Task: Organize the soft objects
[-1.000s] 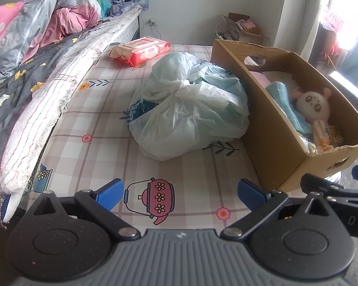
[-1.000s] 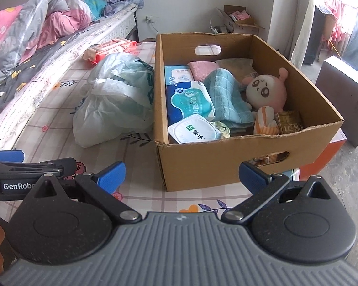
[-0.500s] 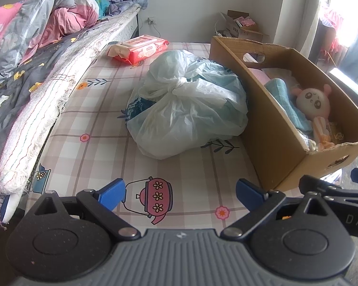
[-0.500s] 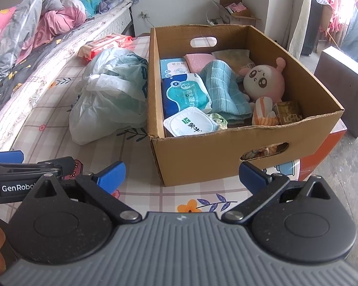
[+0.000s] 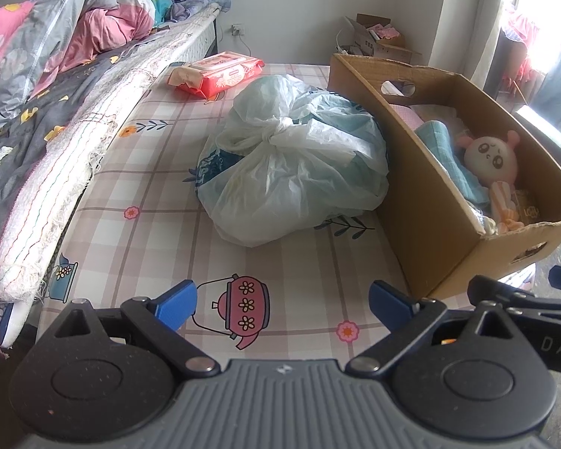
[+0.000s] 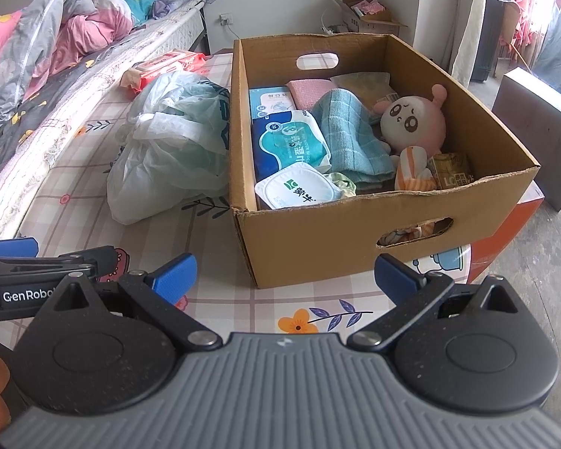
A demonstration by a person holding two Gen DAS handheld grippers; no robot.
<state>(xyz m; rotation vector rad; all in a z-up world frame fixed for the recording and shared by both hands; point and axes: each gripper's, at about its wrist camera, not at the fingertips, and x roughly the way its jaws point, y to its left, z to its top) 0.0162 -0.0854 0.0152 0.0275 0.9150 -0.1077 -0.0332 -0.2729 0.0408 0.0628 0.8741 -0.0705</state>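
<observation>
1. Comparing against the views a second ago, both cameras have drawn back slightly and risen: the cardboard box (image 6: 355, 224) and tied plastic bag (image 5: 291, 164) sit a little further ahead of the fingers, and more of the patterned surface (image 5: 168, 194) shows in front.
2. Left gripper (image 5: 282, 299): jaws spread wide, nothing between them. Right gripper (image 6: 284, 275): likewise wide and empty.
3. Judgement: no grasp is under way; both tools appear to be standing off, between picks or surveying what remains.
4. Bag: ahead of the left gripper, resting on the surface, touching the box's left wall. White, translucent, knotted at the top, bulging and crumpled.
5. Red wipes pack (image 5: 220, 75): far ahead, beyond the bag, outside the box.
6. Box contents: plush toy (image 6: 415, 121), teal towel (image 6: 351, 142), wipes packs, loosely packed.
</observation>
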